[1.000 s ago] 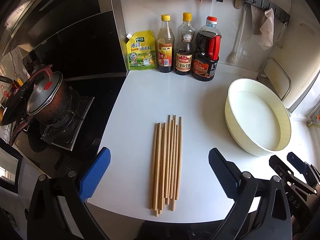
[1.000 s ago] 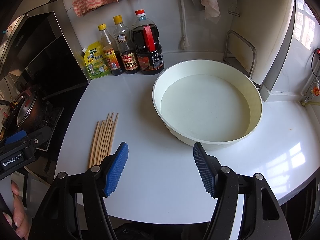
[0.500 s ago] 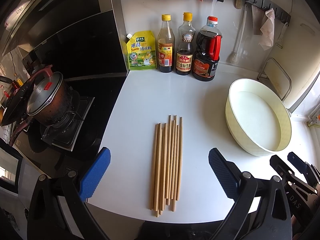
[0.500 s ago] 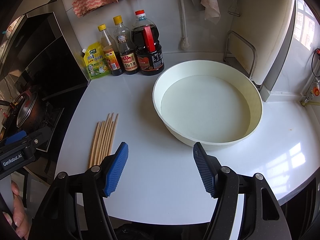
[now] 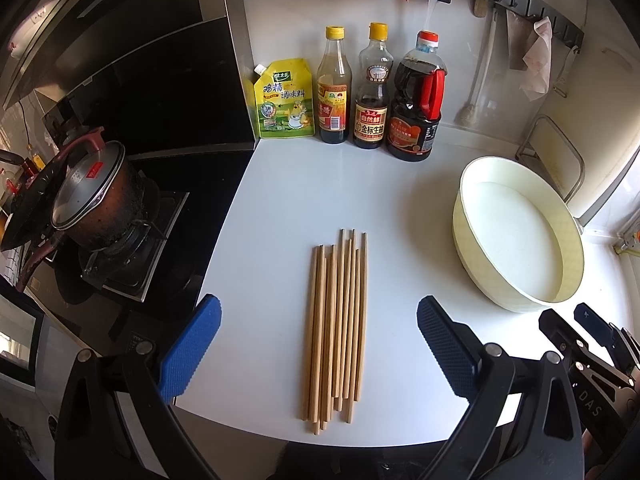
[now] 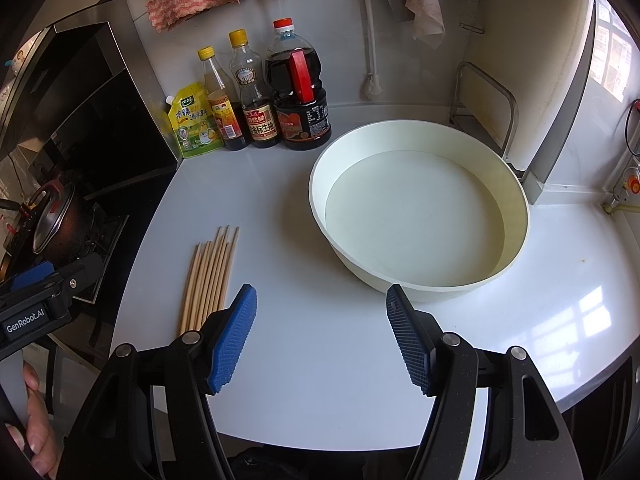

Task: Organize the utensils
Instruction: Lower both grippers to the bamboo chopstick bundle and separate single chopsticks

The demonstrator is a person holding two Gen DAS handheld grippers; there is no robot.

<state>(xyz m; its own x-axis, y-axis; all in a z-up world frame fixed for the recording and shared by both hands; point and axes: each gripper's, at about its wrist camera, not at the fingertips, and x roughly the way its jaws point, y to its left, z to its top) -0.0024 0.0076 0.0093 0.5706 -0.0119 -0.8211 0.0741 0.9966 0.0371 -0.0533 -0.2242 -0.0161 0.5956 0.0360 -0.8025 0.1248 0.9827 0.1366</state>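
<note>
While the left gripper (image 5: 318, 344) hovers with fingers spread over the chopsticks (image 5: 336, 328), nothing has shifted since earlier: they lie bundled on the counter (image 6: 320, 344), left of the basin (image 6: 516, 216). The right gripper (image 6: 322, 338) stays spread, empty.

The yellow seasoning pouch (image 5: 285, 99) against the back wall carries "太太乐" in a green patch near its top, with "鸡精调味料" in large orange characters below. The middle bottle (image 5: 371, 92) has a dark label reading "金标生抽" across its lower band; the smaller print above that is too fine to make out. In the right wrist view, the black body of the left tongs (image 6: 30, 320) bears "GenRobot.AI" in white. In the left wrist view, the right tongs (image 5: 592, 396) show the letters "DAS".
</note>
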